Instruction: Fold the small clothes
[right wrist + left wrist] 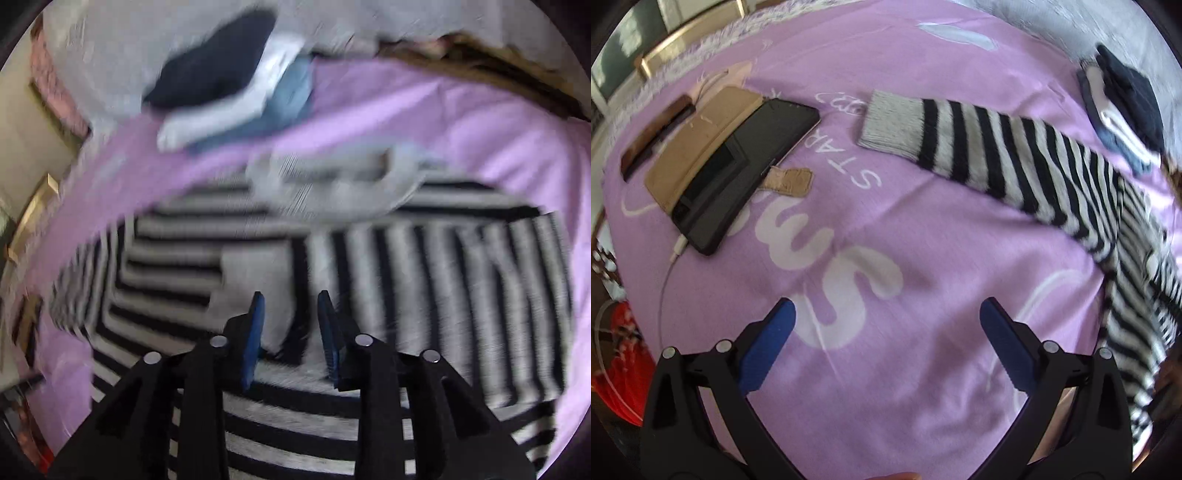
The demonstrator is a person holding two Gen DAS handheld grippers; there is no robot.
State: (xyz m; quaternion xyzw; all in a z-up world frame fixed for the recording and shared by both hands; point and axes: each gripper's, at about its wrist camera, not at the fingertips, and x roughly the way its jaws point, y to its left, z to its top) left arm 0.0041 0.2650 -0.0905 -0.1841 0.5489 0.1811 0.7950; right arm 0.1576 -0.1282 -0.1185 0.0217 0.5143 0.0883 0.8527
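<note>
- The striped sweater [332, 295] lies flat on the purple bedsheet [923, 229], which serves as the folding surface. From the right wrist view one sleeve looks already laid across the body, its stripes running crosswise to those beneath; the picture is smeared, so the fold edges are hard to read.
- The other sleeve [960, 144] stretches straight out across the sheet toward the phone, grey cuff at its far end — I judge it is the next part to be brought in.
- The left gripper [886, 317] hangs over bare sheet beside the sweater, its jaws spread wide with nothing between them. It points steeply down, near the outstretched sleeve but not touching it, which suits a coming reach for that sleeve.
- The right gripper [290, 310] sits above the middle of the sweater with only a narrow gap between its blue pads. No cloth shows pinched in that gap, so I read it as holding nothing.
- A small pile of folded clothes [1123, 110] — dark blue, white, lighter blue — rests at the sheet's far edge, well apart from the work, likely the finished stack.
- A phone [746, 173] in an open tan case [701, 140] lies off to the side, charging cable attached, clear of the sleeve.
</note>
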